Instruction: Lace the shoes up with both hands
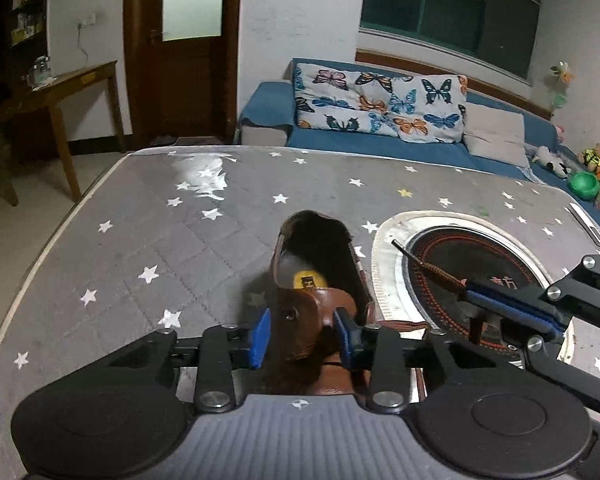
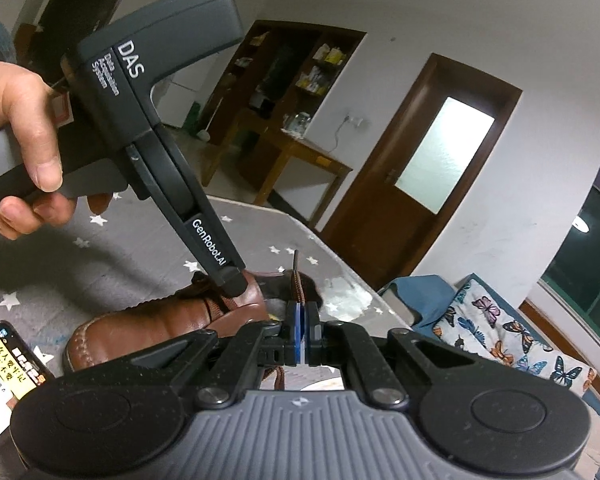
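Note:
A brown leather shoe (image 1: 316, 264) lies on the grey star-print cloth (image 1: 140, 240), its opening facing away from me. My left gripper (image 1: 302, 336) is shut on the shoe's upper leather flap, a blue pad pressing each side. From the right, my right gripper (image 1: 470, 292) is shut on the brown lace (image 1: 436, 270), whose dark tip sticks out over the round cooker. In the right wrist view the right gripper (image 2: 300, 308) pinches the lace (image 2: 296, 280), which stands up from the pads. The left gripper's finger (image 2: 230, 278) rests on the shoe (image 2: 160, 320), and a hand (image 2: 20, 120) holds its handle.
A round black cooker plate (image 1: 476, 264) is set into the table right of the shoe. A lit phone (image 2: 4, 360) lies by the shoe's toe. Beyond the table are a blue sofa (image 1: 268, 92) with a butterfly pillow, a wooden side table (image 1: 60, 92) and a door.

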`<act>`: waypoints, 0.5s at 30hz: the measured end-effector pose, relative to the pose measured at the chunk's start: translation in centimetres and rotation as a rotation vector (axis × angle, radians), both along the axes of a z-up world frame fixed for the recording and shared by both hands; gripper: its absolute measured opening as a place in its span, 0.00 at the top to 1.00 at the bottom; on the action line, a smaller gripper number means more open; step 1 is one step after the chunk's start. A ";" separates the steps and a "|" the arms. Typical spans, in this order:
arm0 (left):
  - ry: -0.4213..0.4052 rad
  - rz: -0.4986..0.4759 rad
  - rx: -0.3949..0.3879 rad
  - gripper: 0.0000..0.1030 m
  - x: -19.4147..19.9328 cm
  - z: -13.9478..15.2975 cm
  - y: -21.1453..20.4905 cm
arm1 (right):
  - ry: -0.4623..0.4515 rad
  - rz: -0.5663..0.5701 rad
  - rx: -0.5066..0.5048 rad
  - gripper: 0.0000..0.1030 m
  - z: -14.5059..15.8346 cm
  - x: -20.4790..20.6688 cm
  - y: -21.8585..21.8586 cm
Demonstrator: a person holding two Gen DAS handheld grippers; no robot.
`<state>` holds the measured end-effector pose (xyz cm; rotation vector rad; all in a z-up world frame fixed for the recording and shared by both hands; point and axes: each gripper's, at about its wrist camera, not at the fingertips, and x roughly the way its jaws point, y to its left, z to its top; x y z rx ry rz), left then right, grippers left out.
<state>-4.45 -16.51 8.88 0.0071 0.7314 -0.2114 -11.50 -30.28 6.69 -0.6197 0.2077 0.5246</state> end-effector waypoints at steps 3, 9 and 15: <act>0.012 0.020 -0.022 0.68 0.0 -0.2 0.4 | 0.011 0.013 -0.006 0.99 -0.4 0.3 0.2; 0.007 0.013 -0.022 0.74 -0.6 -0.4 0.5 | 0.030 0.045 -0.036 0.99 -1.2 0.7 0.8; 0.031 -0.013 -0.119 0.77 -0.3 -0.5 2.3 | 0.033 0.082 -0.072 0.99 -1.5 1.0 1.6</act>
